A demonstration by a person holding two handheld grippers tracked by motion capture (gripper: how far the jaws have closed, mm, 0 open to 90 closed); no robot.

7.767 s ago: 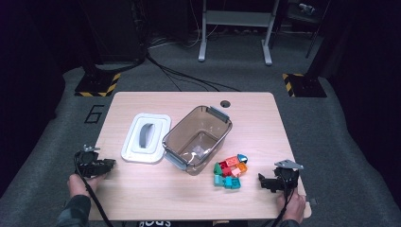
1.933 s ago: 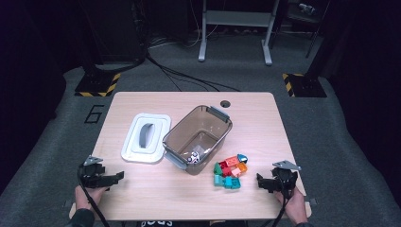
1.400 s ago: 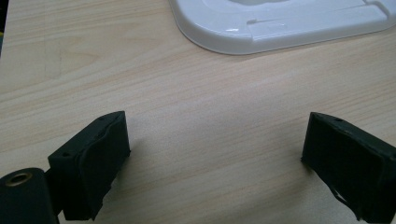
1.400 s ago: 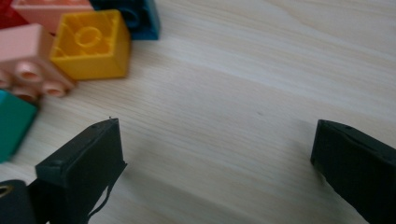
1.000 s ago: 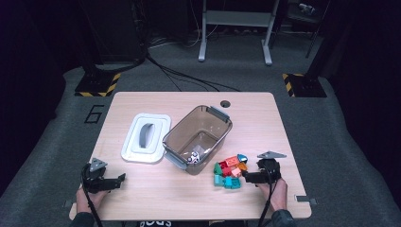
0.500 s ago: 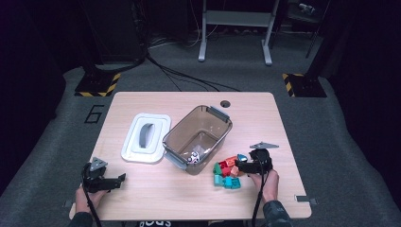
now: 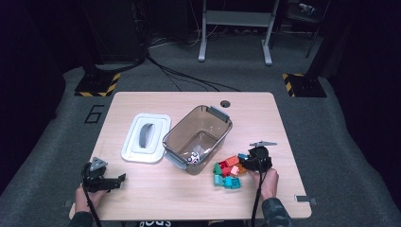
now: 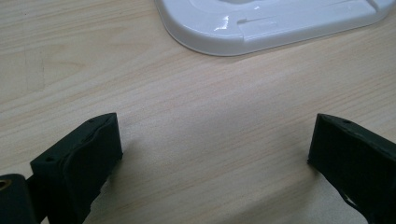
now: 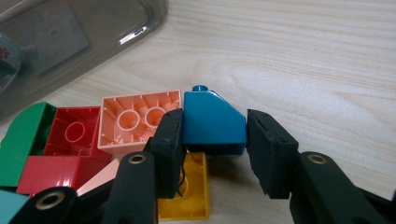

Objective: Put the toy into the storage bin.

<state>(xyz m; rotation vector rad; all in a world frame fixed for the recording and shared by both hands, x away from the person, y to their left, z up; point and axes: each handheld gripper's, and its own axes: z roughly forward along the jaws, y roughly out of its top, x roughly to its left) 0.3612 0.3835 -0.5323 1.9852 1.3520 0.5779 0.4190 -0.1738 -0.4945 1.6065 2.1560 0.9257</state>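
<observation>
A pale wooden table [image 7: 156,189] stood on grey carpet in a dim room, with cables and a metal stand's legs [image 7: 235,33] on the floor beyond its far edge. The right gripper [image 9: 214,140] lay low over the table near the near right corner, its hand [image 7: 267,182] coming in from the near edge. Its jaws had just been closing around a blue sloped brick [image 9: 212,119]: the left jaw touched the brick's side, while the right one stood just beside it, so whether both pressed could not be told. Past the left jaw lay the other bricks [image 9: 74,140], touching one another, and beyond them the clear plastic bin [image 9: 70,42]. To the gripper's right the tabletop ran bare to the edge. The left gripper [image 8: 212,154] rested near the near left corner, jaws spread wide over bare wood, with the white lid [image 8: 275,23] just ahead of them.
</observation>
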